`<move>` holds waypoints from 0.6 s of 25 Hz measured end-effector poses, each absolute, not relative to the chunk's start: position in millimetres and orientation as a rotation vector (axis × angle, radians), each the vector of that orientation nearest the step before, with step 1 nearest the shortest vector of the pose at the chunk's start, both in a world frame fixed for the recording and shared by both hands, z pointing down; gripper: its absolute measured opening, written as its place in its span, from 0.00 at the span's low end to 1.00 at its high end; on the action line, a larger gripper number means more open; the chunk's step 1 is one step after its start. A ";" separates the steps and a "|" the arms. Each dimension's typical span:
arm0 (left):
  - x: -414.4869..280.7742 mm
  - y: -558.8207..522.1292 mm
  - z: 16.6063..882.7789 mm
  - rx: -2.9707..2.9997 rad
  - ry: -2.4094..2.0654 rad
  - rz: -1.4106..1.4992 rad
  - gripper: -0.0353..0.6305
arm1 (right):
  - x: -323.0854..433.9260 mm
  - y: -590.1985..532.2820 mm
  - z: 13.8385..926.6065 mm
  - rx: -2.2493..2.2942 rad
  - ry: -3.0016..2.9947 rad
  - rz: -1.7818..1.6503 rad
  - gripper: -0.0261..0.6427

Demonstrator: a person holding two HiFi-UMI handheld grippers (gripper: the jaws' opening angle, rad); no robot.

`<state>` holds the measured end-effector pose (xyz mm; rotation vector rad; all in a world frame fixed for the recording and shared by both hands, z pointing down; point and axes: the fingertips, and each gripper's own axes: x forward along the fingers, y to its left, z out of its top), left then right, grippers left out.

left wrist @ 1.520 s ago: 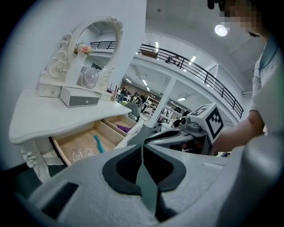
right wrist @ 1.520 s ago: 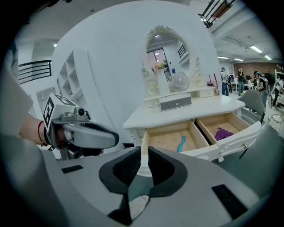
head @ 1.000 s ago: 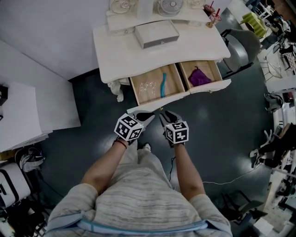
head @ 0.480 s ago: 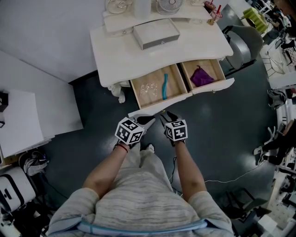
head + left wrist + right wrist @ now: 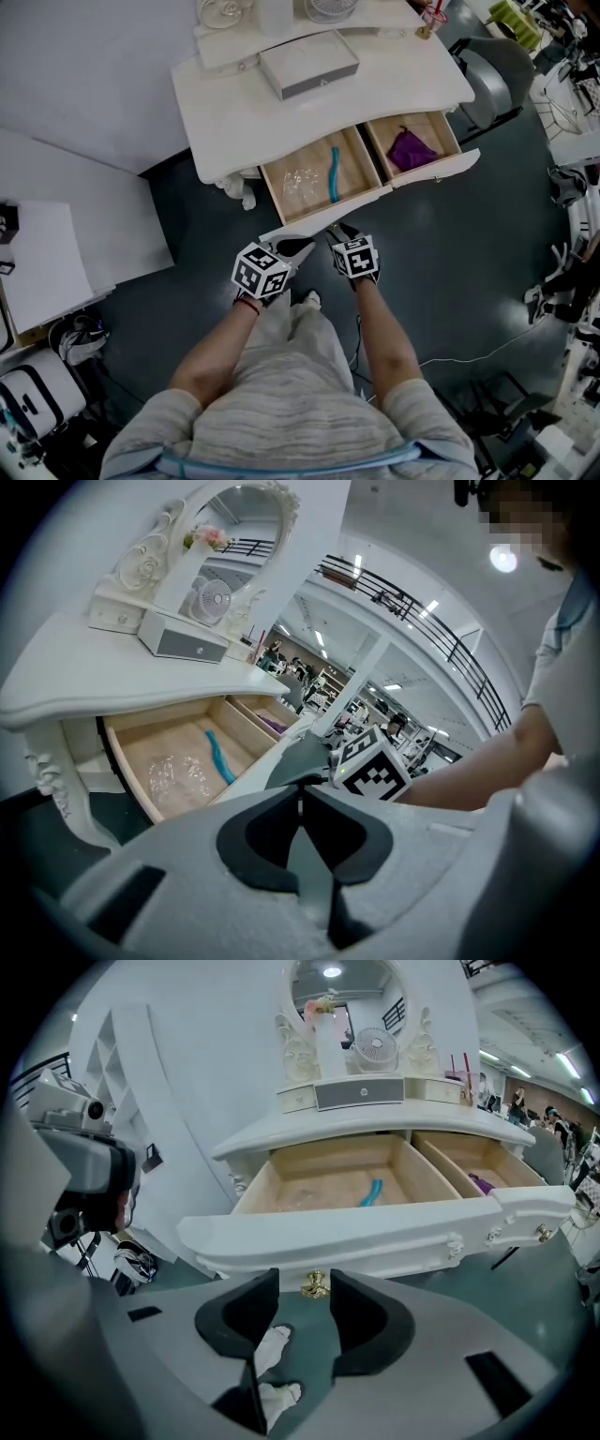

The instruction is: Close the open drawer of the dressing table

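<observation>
The white dressing table (image 5: 234,122) has two drawers pulled out. The left drawer (image 5: 281,192) holds a clear bag and a teal strip; the right drawer (image 5: 441,131) holds a purple cloth (image 5: 412,150). My right gripper (image 5: 336,231) sits just in front of the left drawer's white front (image 5: 375,1232). In the right gripper view its jaws (image 5: 305,1282) are opening, and the gold knob (image 5: 315,1285) stands between the tips with no pad pressing on it. My left gripper (image 5: 300,247) hangs beside it, left of the knob, its jaws (image 5: 300,795) shut on nothing.
A grey box (image 5: 309,64), a fan and an oval mirror stand on the tabletop. A grey chair (image 5: 487,80) is at the table's right and a white cabinet (image 5: 56,262) at its left. The dark floor holds cables, and the person's feet (image 5: 267,1349) are below the drawer front.
The right gripper has sunk slightly and closed in on the drawer front's knob. The left gripper has hardly moved. Both drawers stay open as before.
</observation>
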<state>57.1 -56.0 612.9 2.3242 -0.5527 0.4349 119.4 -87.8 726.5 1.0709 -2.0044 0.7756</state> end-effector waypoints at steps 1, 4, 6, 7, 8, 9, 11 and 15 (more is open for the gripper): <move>58.0 -56.2 613.5 2.323 -0.551 0.435 0.09 | 119.6 -88.1 729.1 1.067 -2.001 0.776 0.25; 60.9 -57.6 616.2 2.322 -0.544 0.439 0.09 | 120.1 -89.1 737.8 1.055 -1.988 0.779 0.25; 63.1 -59.7 618.3 2.320 -0.541 0.441 0.09 | 121.6 -90.7 743.4 1.050 -1.978 0.783 0.25; 63.8 -60.7 619.2 2.317 -0.541 0.441 0.09 | 122.4 -91.4 746.0 1.048 -1.972 0.787 0.25; 64.2 -61.4 619.8 2.315 -0.541 0.441 0.09 | 123.0 -91.9 748.4 1.046 -1.967 0.792 0.25; 64.4 -61.8 620.0 2.314 -0.541 0.441 0.09 | 123.5 -92.1 750.4 1.044 -1.962 0.796 0.25; 64.5 -62.3 620.3 2.311 -0.541 0.440 0.09 | 124.0 -92.0 753.5 1.038 -1.951 0.804 0.25; 63.7 -64.0 623.6 2.304 -0.541 0.442 0.09 | 124.1 -90.8 759.9 1.027 -1.927 0.802 0.24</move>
